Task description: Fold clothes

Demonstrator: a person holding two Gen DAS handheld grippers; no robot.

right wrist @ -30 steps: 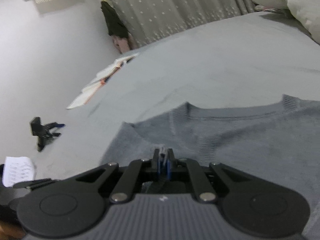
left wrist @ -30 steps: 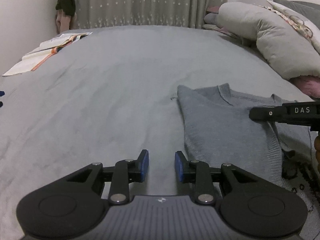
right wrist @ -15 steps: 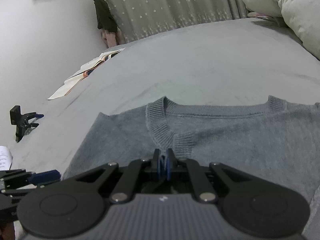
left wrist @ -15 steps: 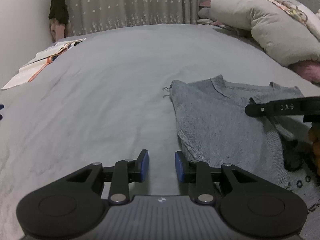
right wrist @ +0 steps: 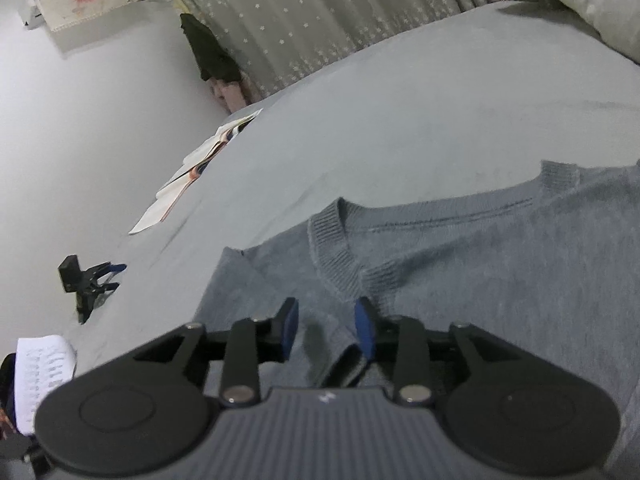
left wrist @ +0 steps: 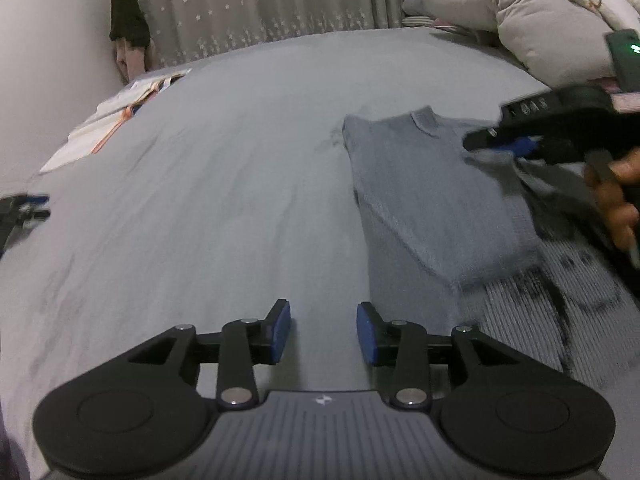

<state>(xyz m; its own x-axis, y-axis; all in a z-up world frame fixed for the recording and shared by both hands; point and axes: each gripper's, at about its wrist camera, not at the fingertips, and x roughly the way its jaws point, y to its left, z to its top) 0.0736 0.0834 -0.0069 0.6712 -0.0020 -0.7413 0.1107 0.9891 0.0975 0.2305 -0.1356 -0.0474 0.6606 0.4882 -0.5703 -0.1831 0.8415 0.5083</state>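
Note:
A grey knit sweater (left wrist: 420,192) lies flat on the grey bed (left wrist: 240,200), its V-neck collar (right wrist: 332,252) pointing toward my right gripper. My right gripper (right wrist: 328,328) hovers over the sweater (right wrist: 480,280) just below the collar. Its jaws are opening, and a loose fold of sweater edge (right wrist: 344,364) lies between them without being pressed. A hand (left wrist: 616,200) holds that right gripper (left wrist: 520,144) at the sweater's right side. My left gripper (left wrist: 323,332) is over bare bedding to the left of the sweater. Its jaws are opening with nothing between them.
A dark patterned knit (left wrist: 540,320) lies under the sweater's near edge. An open book (left wrist: 116,124) sits at the bed's far left, pillows (left wrist: 500,20) at the far right. A small black clamp stand (right wrist: 86,280) and a printed sheet (right wrist: 44,368) are at the left.
The right gripper's jaws have parted and let go of the sweater fabric they pinched. The left gripper has drawn away from the sweater and its jaws stand a little wider.

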